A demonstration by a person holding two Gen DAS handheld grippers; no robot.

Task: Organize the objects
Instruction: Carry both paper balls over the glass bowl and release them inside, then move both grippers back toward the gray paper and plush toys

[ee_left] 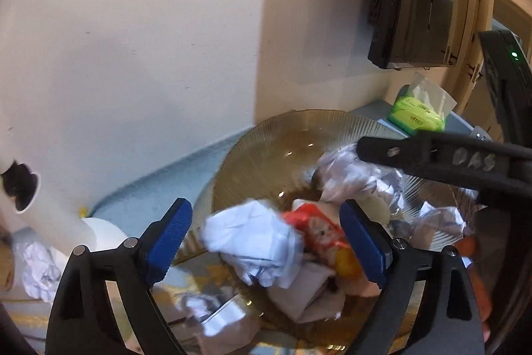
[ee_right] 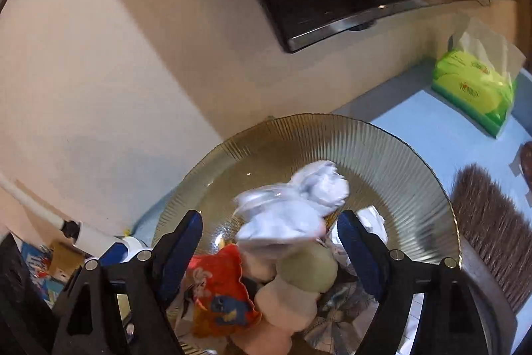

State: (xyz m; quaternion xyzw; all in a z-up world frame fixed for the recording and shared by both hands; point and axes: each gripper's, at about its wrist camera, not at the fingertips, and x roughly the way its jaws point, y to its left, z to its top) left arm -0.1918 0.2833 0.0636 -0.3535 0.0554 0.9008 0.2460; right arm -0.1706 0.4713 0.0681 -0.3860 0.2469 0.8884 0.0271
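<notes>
Left gripper [ee_left: 266,242]: nearest the lens in the left wrist view; blue pads spread wide, gripping nothing, poised over the near part of the bowl. Risk, as judged: a closing stroke here could take paper and wrapper together.

Glass bowl [ee_right: 382,148]: ribbed, amber-tinted, on the blue table [ee_right: 415,115], close to the wall. It holds the gathered clutter and is the largest hazard. Either gripper pressing on its rim could tip or slide it, and glass would not survive a fall.

Brush [ee_right: 492,232]: bristles lie just beside the bowl's right edge. A sideways shove of the bowl would foul them.

Tissue pack [ee_right: 475,88]: green, well apart at the back of the table; no concern.

Right gripper [ee_right: 269,242]: jaws stand apart, clamping nothing. A crumpled white paper [ee_right: 299,205] is blurred between and above the pads; whether it rests on the pile or is in the air cannot be told. If falling, it may bounce out.

Red snack wrapper [ee_right: 219,281]: inside the bowl, near side, beneath the paper. Slippery film; likely to slip from a shallow pinch.

Loose paper ball [ee_left: 36,265]: outside the bowl, at the far left, not yet collected. Reaching it means crossing the rim, where a knock is likeliest.
</notes>
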